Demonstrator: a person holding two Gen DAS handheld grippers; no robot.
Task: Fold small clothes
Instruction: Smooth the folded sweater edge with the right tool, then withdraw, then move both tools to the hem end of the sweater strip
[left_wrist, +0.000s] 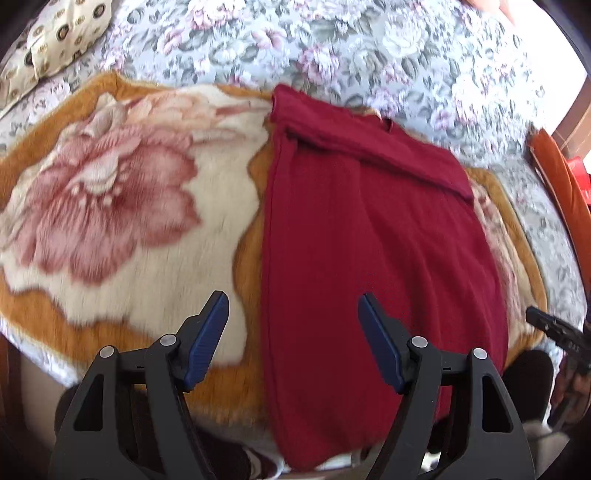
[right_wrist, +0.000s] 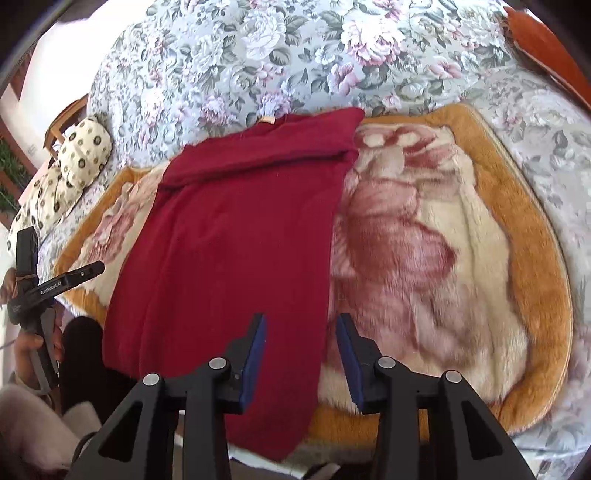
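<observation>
The red garment (left_wrist: 369, 258) lies flat on the plush flowered blanket (left_wrist: 110, 206), which is spread over the floral bedspread (left_wrist: 332, 48). It's already a long narrow strip: the sides look folded in, and a sleeve or top part is laid across the far end near the collar. So the lengthwise folds seem done. What's left, by my reading, is bringing the near hem up toward the collar, maybe twice, to make a compact bundle.

Left gripper (left_wrist: 293, 332) hovers over the garment's near left edge, fingers spread wide, holding nothing. Right gripper (right_wrist: 301, 354) hovers at the near right edge, fingers apart but closer together, also empty. Neither touches the cloth as far as I can tell.

Each is placed at a lower corner, a fair setup for pinching the hem. A spotted pillow (right_wrist: 70, 166) sits off at the bed's far left side, well apart from the action.
</observation>
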